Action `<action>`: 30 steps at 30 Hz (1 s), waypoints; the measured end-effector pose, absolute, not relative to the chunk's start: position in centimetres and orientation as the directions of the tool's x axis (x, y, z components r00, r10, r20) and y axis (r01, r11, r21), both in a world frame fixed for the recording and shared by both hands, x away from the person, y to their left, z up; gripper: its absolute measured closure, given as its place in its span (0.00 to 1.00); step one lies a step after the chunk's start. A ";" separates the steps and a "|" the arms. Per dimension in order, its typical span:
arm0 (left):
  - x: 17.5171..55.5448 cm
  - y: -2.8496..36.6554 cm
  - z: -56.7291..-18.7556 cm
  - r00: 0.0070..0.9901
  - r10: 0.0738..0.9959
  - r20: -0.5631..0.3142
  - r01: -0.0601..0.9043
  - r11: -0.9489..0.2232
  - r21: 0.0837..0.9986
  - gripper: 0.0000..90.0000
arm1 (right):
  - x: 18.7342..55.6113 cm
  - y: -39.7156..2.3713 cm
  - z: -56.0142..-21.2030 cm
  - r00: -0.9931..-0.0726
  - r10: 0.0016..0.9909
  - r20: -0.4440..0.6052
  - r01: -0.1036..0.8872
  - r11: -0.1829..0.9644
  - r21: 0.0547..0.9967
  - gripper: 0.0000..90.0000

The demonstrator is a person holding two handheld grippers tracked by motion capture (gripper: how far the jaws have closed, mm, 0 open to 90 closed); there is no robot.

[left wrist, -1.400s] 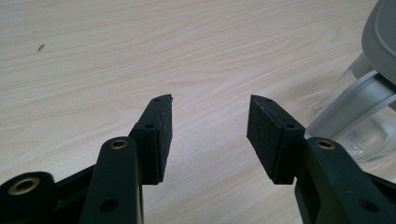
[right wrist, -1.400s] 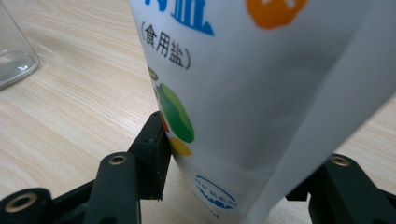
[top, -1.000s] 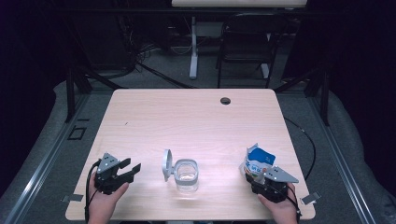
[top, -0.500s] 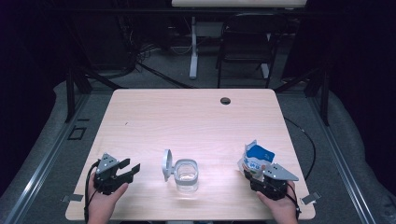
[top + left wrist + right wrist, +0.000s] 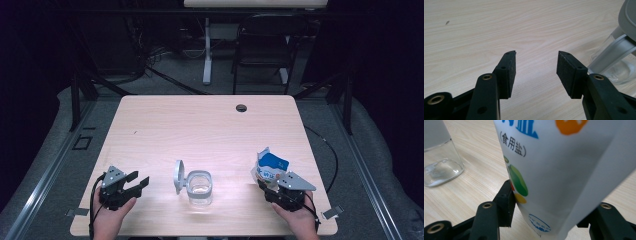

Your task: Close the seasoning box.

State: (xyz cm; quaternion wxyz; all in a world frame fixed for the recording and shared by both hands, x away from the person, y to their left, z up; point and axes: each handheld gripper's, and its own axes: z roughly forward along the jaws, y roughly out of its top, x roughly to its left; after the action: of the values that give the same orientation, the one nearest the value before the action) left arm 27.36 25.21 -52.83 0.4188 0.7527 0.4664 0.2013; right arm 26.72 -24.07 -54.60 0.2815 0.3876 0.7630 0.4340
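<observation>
Left to right: the left hand-held gripper rested on the desk near its front edge, jaws parted with nothing between them; its own view showed both bare pads and, at the far right, the glass jar. The jar stood at centre, grey lid hinged open. The right hand-held gripper clasped the white salt bag; its own view revealed printed characters and fruit motifs. Since the earlier frame, bag and gripper had risen slightly. Both hands entered from below.
</observation>
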 end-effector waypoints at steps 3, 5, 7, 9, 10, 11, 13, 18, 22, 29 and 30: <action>27.3 25.3 -52.8 0.483 0.871 -0.086 0.535 -0.216 0.817 0.56 | 26.8 -23.8 -54.2 -0.549 0.829 -0.108 0.337 0.337 0.879 0.51; 27.3 25.3 -52.8 0.485 0.870 -0.085 0.534 -0.218 0.817 0.56 | 26.8 -23.6 -54.1 -0.550 0.827 -0.112 0.329 0.338 0.882 0.51; 27.2 25.3 -52.8 0.485 0.870 -0.086 0.532 -0.216 0.818 0.55 | 26.9 -23.4 -53.9 -0.555 0.823 -0.121 0.327 0.350 0.878 0.50; 27.1 25.2 -52.6 0.486 0.869 -0.088 0.528 -0.213 0.822 0.55 | 27.0 -23.2 -53.6 -0.561 0.817 -0.135 0.319 0.364 0.875 0.50; 27.1 25.2 -52.6 0.486 0.869 -0.088 0.528 -0.213 0.822 0.55 | 27.1 -23.1 -53.5 -0.565 0.813 -0.140 0.318 0.372 0.872 0.51; 27.0 25.2 -52.5 0.490 0.867 -0.086 0.529 -0.217 0.821 0.55 | 27.1 -23.0 -53.5 -0.570 0.809 -0.143 0.313 0.375 0.873 0.51; 26.9 25.2 -52.5 0.490 0.868 -0.087 0.529 -0.216 0.821 0.55 | 27.1 -22.8 -53.4 -0.569 0.809 -0.145 0.312 0.375 0.873 0.51; 26.8 25.2 -52.7 0.484 0.870 -0.089 0.529 -0.210 0.822 0.55 | 27.3 -22.1 -52.9 -0.589 0.791 -0.164 0.294 0.399 0.868 0.51; 26.8 25.4 -52.7 0.480 0.873 -0.090 0.530 -0.207 0.822 0.55 | 27.5 -21.4 -52.5 -0.603 0.777 -0.181 0.280 0.419 0.864 0.50; 26.8 25.6 -52.6 0.478 0.874 -0.090 0.528 -0.204 0.825 0.55 | 27.8 -20.6 -51.9 -0.615 0.763 -0.200 0.264 0.438 0.859 0.51; 26.8 25.6 -52.7 0.477 0.874 -0.090 0.527 -0.203 0.825 0.55 | 27.8 -20.4 -51.9 -0.617 0.761 -0.201 0.260 0.438 0.861 0.50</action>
State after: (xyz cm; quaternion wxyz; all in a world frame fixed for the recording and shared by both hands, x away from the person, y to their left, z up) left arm 26.84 25.62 -52.65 0.4233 0.7478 0.4685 0.2050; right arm 27.84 -20.44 -51.87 0.2970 0.3213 0.7942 0.4217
